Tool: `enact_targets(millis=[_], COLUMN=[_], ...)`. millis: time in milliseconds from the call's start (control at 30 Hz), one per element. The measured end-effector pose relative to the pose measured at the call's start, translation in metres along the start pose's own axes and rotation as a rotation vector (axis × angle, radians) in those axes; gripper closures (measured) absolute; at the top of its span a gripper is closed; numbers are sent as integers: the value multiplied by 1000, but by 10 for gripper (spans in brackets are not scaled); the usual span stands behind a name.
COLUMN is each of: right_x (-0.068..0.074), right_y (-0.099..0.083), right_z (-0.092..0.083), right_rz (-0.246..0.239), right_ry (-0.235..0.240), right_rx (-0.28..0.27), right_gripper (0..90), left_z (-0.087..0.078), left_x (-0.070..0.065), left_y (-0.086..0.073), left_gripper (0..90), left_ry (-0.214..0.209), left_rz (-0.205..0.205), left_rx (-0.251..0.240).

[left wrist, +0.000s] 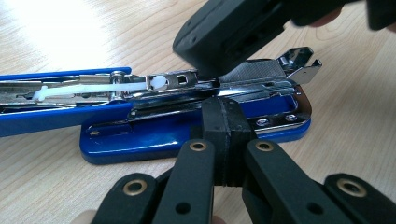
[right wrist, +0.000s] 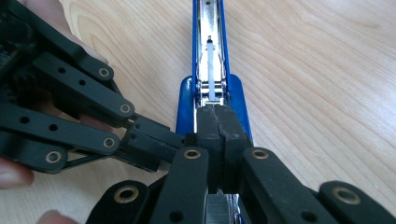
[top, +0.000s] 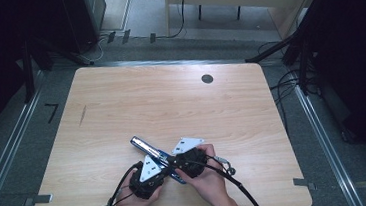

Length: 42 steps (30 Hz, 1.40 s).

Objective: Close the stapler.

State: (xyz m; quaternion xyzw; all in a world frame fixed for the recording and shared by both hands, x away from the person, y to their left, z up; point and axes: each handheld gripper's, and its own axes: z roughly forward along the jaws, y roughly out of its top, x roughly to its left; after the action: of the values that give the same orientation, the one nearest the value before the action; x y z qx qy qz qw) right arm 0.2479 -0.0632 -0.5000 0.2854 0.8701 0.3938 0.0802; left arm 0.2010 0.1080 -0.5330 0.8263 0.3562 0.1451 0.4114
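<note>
The blue stapler (top: 158,158) lies opened out flat on the wooden surface (top: 170,99) near the person's edge, and the left gripper (left wrist: 224,133) has its fingers (left wrist: 212,121) pinched shut against the side of the base, pinning it down. The right gripper (right wrist: 217,135), fingers (right wrist: 208,128) pressed together, sits over the hinge end of the metal staple channel (whether they nip any metal there is hard to tell). Best to keep the left clamp firm and work the right along the channel's line, not sideways, so the base doesn't skid.
</note>
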Motion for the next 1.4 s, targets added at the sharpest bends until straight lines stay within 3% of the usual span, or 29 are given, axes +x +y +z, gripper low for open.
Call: enact_targets(millis=[833,1033,1167,1267,1333,1400], right_x=[-2,-4,-4,-4,-4,-5], right_y=[-12,-6,1,6,11,12], right_z=[-14,-13,-10,-7,-4,-3], right_rz=[-16,16,11,12,17,13], right_ry=[-15,-3,-2,2,10,13], right_rx=[26,-1,-11,-13,-17,-22], right_gripper=[900,900,900,900,900,900], left_z=[0,-3,-7,-9,-12,-14], left_x=[0,10,19,24,31,36], left_y=[0,-1,-1,-1,-2,-3], left_gripper=[900,900,900,900,900,900], left_ry=[1,-10,-3,45,62,87], left_rz=[0,-76,-127,-105,-133,-134], left_rx=[0,-1,-12,4,4,3])
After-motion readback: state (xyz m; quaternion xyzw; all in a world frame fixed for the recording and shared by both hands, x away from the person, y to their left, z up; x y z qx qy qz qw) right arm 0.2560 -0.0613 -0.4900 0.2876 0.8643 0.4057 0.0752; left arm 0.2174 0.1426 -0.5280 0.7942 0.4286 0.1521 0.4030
